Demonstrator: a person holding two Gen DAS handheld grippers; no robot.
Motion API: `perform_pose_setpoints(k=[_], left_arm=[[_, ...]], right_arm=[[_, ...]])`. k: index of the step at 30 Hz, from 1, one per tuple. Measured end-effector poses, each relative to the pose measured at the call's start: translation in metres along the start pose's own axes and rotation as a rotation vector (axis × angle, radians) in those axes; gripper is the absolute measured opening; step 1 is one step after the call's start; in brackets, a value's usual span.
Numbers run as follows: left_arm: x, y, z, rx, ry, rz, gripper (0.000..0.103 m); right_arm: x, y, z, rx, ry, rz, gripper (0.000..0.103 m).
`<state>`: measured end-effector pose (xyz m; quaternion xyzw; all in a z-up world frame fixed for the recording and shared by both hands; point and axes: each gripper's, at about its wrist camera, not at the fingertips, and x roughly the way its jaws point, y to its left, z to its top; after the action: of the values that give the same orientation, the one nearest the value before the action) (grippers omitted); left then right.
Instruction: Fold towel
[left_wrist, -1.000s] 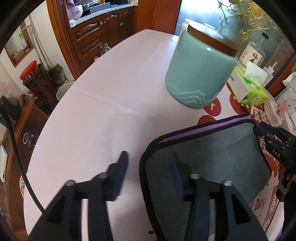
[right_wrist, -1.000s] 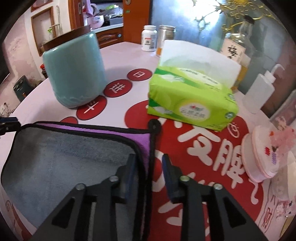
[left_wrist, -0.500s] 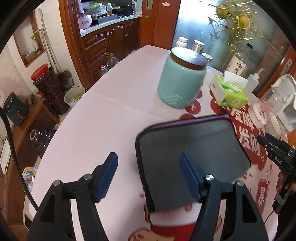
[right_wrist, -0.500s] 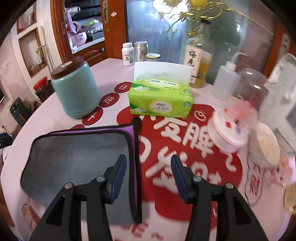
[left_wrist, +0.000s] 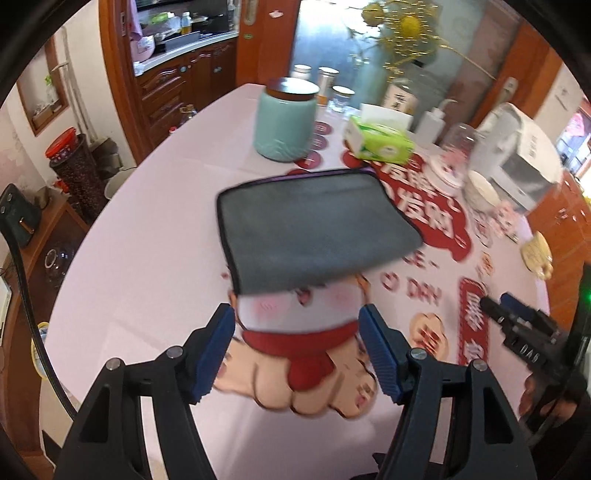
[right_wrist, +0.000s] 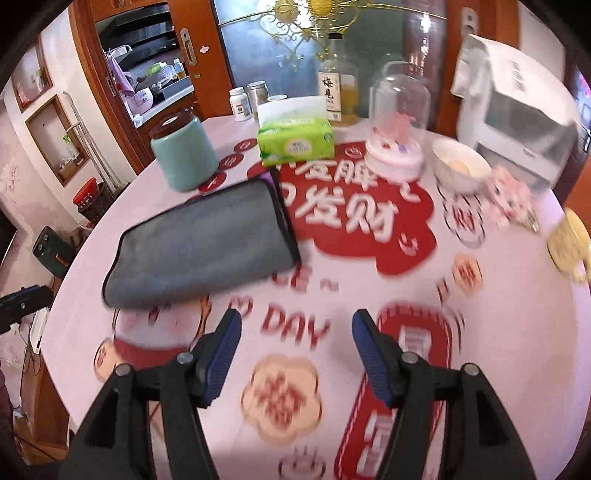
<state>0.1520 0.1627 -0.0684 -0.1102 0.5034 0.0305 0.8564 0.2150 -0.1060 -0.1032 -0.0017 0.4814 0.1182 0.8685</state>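
A grey towel (left_wrist: 306, 229) with a black hem and a purple underside lies folded flat on the pink printed tablecloth (left_wrist: 155, 229). It also shows in the right wrist view (right_wrist: 207, 243). My left gripper (left_wrist: 297, 339) is open and empty, held above the table short of the towel's near edge. My right gripper (right_wrist: 295, 339) is open and empty, back from the towel and to its right. The right gripper also shows at the right edge of the left wrist view (left_wrist: 517, 325).
A teal jar with a brown lid (right_wrist: 183, 153), a green tissue pack (right_wrist: 295, 142), a bottle (right_wrist: 338, 96), a glass dome on a pink base (right_wrist: 397, 122), a white bowl (right_wrist: 461, 168) and a white appliance (right_wrist: 517, 110) stand behind the towel.
Both grippers have let go of the towel, opened wider and pulled back and up from it. The towel stays folded on the table.
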Motion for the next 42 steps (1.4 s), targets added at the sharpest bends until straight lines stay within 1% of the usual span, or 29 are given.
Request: perform_pose_setpoints(k=[4,7,8,10,12,13,14,15,17,20,24,26,28,30,33,35,37,38,40,42], left_arm=[[-0.022,-0.021,-0.028,0.04,-0.009,-0.022,0.07],[-0.035,-0.035,-0.05,0.063,-0.008,-0.046,0.072],[-0.04,-0.04,-0.058,0.075,-0.001,-0.052,0.073],[-0.046,-0.048,-0.071,0.098,0.014,-0.062,0.075],[-0.052,-0.057,-0.086,0.131,0.028,-0.077,0.077],[-0.056,-0.063,-0.095,0.149,0.035,-0.08,0.08],[-0.06,-0.067,-0.101,0.161,0.038,-0.081,0.084],[-0.063,-0.068,-0.105,0.17,0.038,-0.081,0.085],[-0.072,-0.073,-0.116,0.195,0.037,-0.078,0.087],[-0.083,-0.08,-0.129,0.226,0.048,-0.093,0.088],[-0.099,-0.083,-0.135,0.242,0.049,-0.124,0.091],[-0.103,-0.085,-0.135,0.263,0.039,-0.119,0.099],[-0.108,-0.085,-0.133,0.281,0.034,-0.109,0.102],[-0.113,-0.084,-0.132,0.292,0.026,-0.102,0.102],[-0.122,-0.077,-0.132,0.276,0.024,-0.099,0.102],[-0.13,-0.075,-0.134,0.286,-0.005,-0.079,0.102],[-0.135,-0.076,-0.138,0.305,-0.033,-0.065,0.102],[-0.137,-0.077,-0.14,0.318,-0.042,-0.059,0.102],[-0.14,-0.077,-0.143,0.339,-0.065,-0.048,0.102],[-0.142,-0.075,-0.145,0.334,-0.078,-0.039,0.102]], right_arm=[[-0.027,0.002,-0.038,0.04,0.013,0.007,0.068],[-0.05,0.007,-0.067,0.034,0.015,0.015,0.075],[-0.06,0.009,-0.078,0.029,0.014,0.009,0.078],[-0.077,0.011,-0.095,0.03,0.017,-0.01,0.08],[-0.095,0.011,-0.111,0.05,0.012,0.0,0.082],[-0.101,0.012,-0.116,0.057,0.012,0.002,0.083],[-0.11,0.013,-0.124,0.062,0.01,0.001,0.086],[-0.117,0.014,-0.13,0.064,0.006,-0.001,0.089],[-0.134,0.016,-0.145,0.07,0.0,-0.008,0.092],[-0.154,0.016,-0.161,0.104,0.007,-0.017,0.095],[-0.175,0.014,-0.174,0.158,0.012,-0.032,0.099],[-0.185,0.014,-0.176,0.182,0.011,-0.034,0.1],[-0.197,0.015,-0.18,0.221,0.011,-0.026,0.102],[-0.207,0.019,-0.181,0.242,0.003,-0.032,0.103],[-0.218,0.029,-0.181,0.273,0.003,-0.04,0.103],[-0.226,0.039,-0.179,0.267,-0.004,-0.058,0.103],[-0.233,0.047,-0.179,0.26,-0.031,-0.074,0.103],[-0.237,0.053,-0.18,0.251,-0.045,-0.099,0.103],[-0.239,0.062,-0.181,0.251,-0.055,-0.11,0.103],[-0.239,0.068,-0.183,0.255,-0.064,-0.119,0.103]])
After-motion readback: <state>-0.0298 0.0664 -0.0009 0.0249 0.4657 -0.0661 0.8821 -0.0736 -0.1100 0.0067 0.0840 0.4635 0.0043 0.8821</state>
